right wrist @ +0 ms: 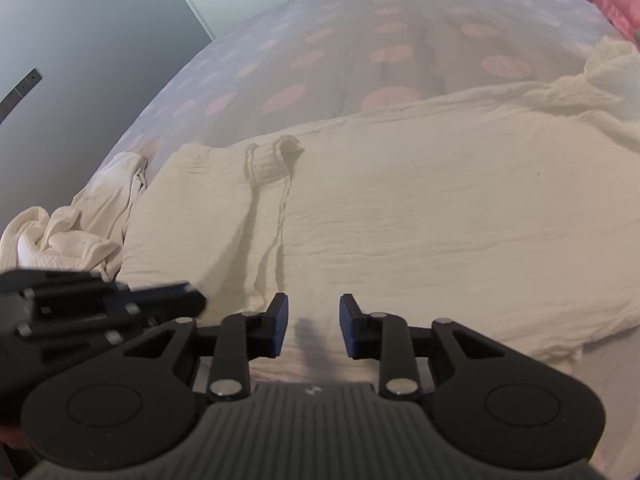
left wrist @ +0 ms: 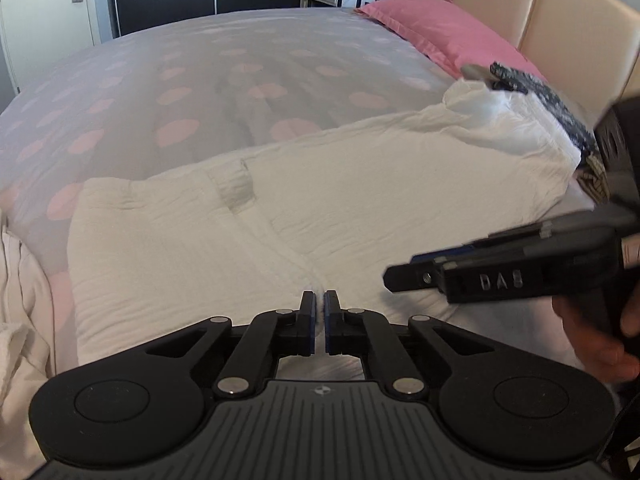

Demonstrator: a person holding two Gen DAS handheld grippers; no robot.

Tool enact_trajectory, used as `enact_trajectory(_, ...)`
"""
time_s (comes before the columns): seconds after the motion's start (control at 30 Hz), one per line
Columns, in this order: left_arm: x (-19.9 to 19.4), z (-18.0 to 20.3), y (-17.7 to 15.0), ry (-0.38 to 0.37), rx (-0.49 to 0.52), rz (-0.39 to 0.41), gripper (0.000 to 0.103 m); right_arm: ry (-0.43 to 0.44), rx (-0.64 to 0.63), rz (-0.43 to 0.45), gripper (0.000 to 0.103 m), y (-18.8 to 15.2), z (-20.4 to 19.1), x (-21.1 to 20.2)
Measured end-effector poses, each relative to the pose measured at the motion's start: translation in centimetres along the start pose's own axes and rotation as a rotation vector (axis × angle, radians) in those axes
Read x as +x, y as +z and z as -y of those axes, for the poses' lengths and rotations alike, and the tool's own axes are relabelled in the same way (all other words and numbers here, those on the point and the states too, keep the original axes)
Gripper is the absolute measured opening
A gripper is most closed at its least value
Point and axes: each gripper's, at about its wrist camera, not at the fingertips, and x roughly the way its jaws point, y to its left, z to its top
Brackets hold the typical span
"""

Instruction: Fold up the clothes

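Note:
A cream white crinkled garment (left wrist: 320,208) lies spread flat across the near side of the bed; it fills the right wrist view (right wrist: 420,216) too. My left gripper (left wrist: 319,304) is shut on a pinch of the garment's near edge. My right gripper (right wrist: 313,322) is open, its fingers just above the garment's near edge, with nothing between them. It shows from the side in the left wrist view (left wrist: 404,276), to the right of the left gripper. The left gripper shows blurred at the left of the right wrist view (right wrist: 120,300).
A crumpled pile of white clothes (right wrist: 80,224) lies at the left bed edge. The bedspread (left wrist: 200,92) has pink dots. A pink pillow (left wrist: 440,32) and a dark patterned cloth (left wrist: 552,100) lie by the beige headboard (left wrist: 560,20). Dark wardrobe and a door stand behind.

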Motion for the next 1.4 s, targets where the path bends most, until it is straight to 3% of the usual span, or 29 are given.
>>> enact_trajectory(0.1, 1.3, -0.1, -0.4, -0.007, -0.005, -0.03, 0.002, 0.024, 0.027, -0.02, 0.044, 1.0, -0.4, 1.0)
enact_trajectory(0.27, 2.3, -0.4, -1.1, -0.002, -0.009, -0.054, 0.002, 0.053, 0.028, -0.041, 0.047, 2.3, -1.8, 3.1)
enact_trajectory(0.33, 2.4, -0.6, -1.3, -0.008, -0.019, -0.052, 0.002, 0.045, 0.014, -0.053, 0.055, 2.5, -2.4, 4.1)
enact_trajectory(0.43, 2.3, -0.6, -1.3, -0.021, -0.028, -0.036, 0.002, 0.032, -0.007, -0.071, 0.055, 2.6, -3.2, 5.6)
enact_trajectory(0.53, 2.2, -0.5, -1.1, -0.036, -0.025, -0.025, 0.002, 0.037, -0.05, -0.078, 0.046, 2.3, -4.1, 6.3)
enact_trajectory(0.6, 2.1, -0.5, -1.0, -0.029, -0.025, -0.027, 0.002, 0.03, -0.095, -0.078, 0.022, 2.1, -4.7, 6.5)
enact_trajectory(0.67, 1.3, -0.9, -0.8, -0.015, -0.032, -0.012, 0.002, 0.011, -0.147, -0.075, 0.008, 1.8, -5.3, 6.7)
enact_trajectory(0.7, 0.9, -1.1, -0.7, -0.008, -0.036, -0.004, 0.002, 0.008, -0.158, -0.068, 0.006, 1.8, -5.4, 6.6)
enact_trajectory(0.8, -0.2, -1.7, -0.3, 0.014, -0.046, 0.018, 0.006, 0.023, -0.158, -0.052, 0.005, 2.2, -5.3, 6.1)
enact_trajectory(0.87, -1.0, -2.1, -0.1, 0.028, -0.053, 0.033, 0.018, 0.027, -0.161, -0.033, 0.004, 2.7, -5.4, 5.3)
enact_trajectory(1.03, -3.0, -3.1, 0.5, 0.064, -0.07, 0.071, 0.03, 0.009, -0.145, 0.017, 0.004, 4.4, -5.3, 2.8)
enact_trajectory(1.23, -3.9, -3.2, 0.2, 0.106, -0.047, 0.066, 0.031, -0.046, -0.086, 0.083, 0.004, 7.1, -4.0, -1.1)
enact_trajectory(1.4, -4.4, -2.9, -0.3, 0.141, -0.016, 0.048, 0.031, -0.155, -0.045, 0.124, 0.004, 8.6, -1.0, -5.2)
